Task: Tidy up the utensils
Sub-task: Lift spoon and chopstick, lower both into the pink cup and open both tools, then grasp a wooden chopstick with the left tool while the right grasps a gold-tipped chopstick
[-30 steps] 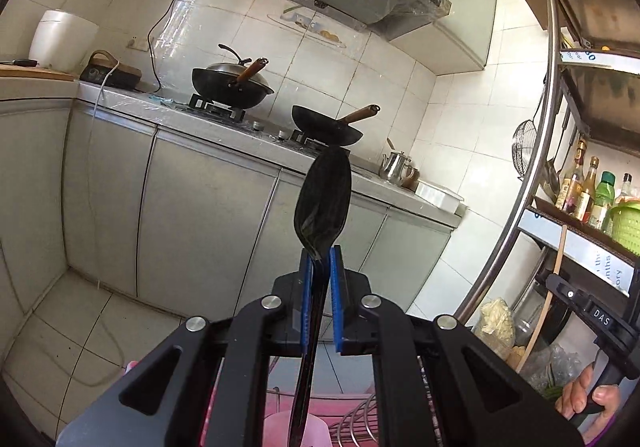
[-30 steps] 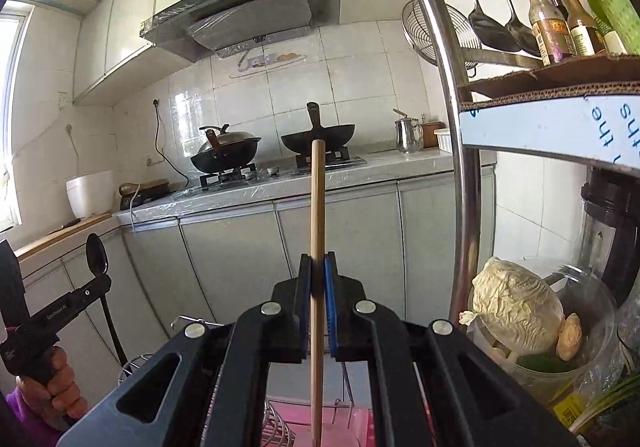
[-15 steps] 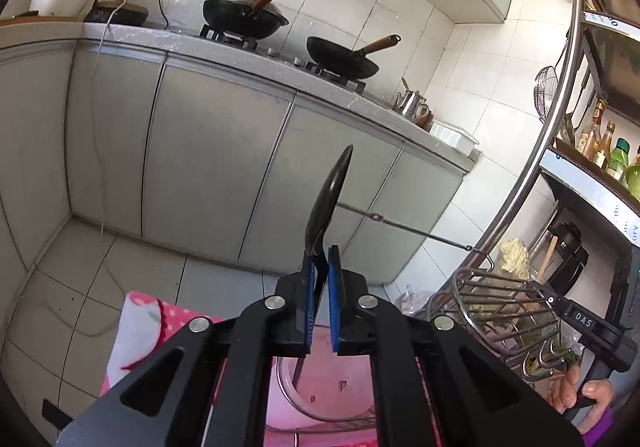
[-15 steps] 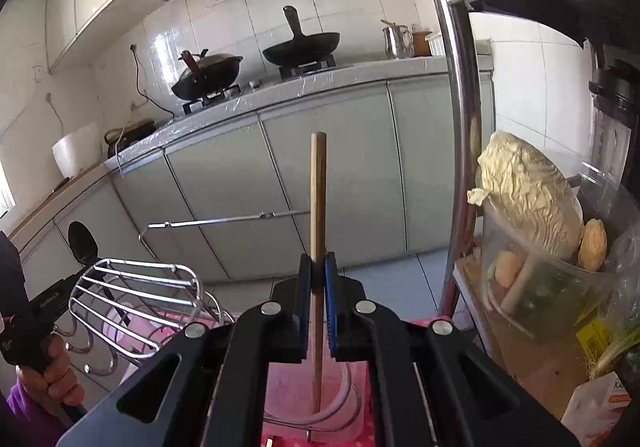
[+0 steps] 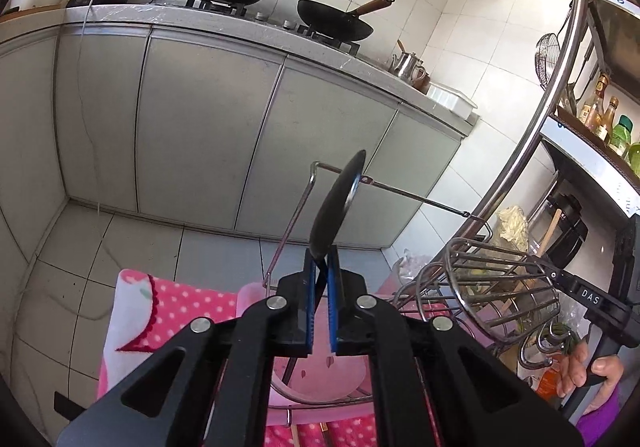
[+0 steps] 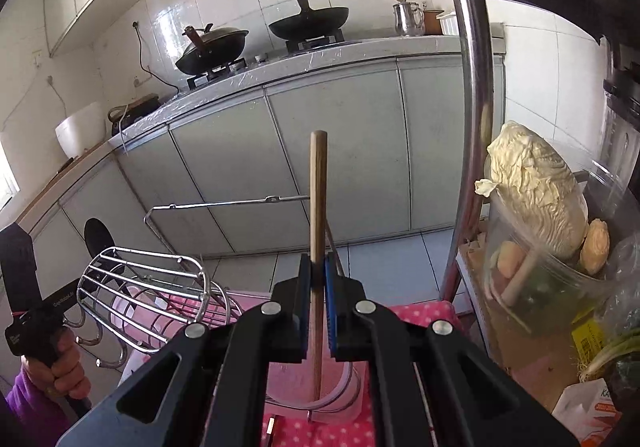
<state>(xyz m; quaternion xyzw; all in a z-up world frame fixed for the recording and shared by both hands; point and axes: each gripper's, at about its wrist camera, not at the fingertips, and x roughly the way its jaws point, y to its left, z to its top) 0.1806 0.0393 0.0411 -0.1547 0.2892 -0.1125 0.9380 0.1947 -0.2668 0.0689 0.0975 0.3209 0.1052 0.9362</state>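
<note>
Fingers of left gripper [image 5: 323, 279] clamped on black spoon [image 5: 336, 207], bowl upward, and fingers of right gripper [image 6: 317, 279] on upright wooden stick [image 6: 318, 231], each poised over pink cup [image 6: 316, 379] beneath, presumably for dropping in handle-first.

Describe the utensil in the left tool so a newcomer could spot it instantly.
Start at the grey cabinet fronts under the stove and drop to the left tool at bottom centre. Sticking up from between its blue pads is the black spoon. Its dark oval bowl sets it apart from the chrome wire rack beside it.
</note>
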